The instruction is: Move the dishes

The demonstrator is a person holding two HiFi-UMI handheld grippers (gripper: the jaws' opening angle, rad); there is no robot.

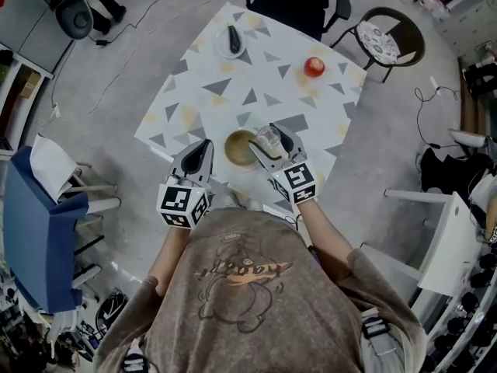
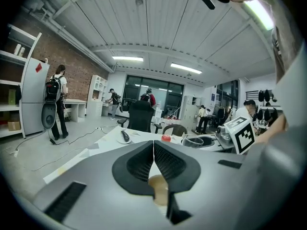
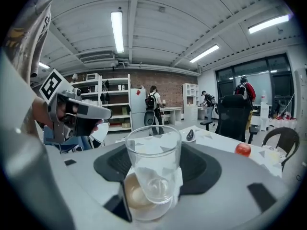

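Clamping the clear drinking glass mid-wall, the right tongs hold it just beside the brown round bowl on the triangle-patterned white tabletop, left tongs pressed together, empty; glass looks light, rigid, slick, breakable, so a firm mid-wall hold suits.

The table top was recorded white, patterned with grey and pale yellow triangles. The apple was noted red, the bowl tan, the glass clear. The left gripper and right gripper were seen grey, with black-and-white square markers on 2 cubes.
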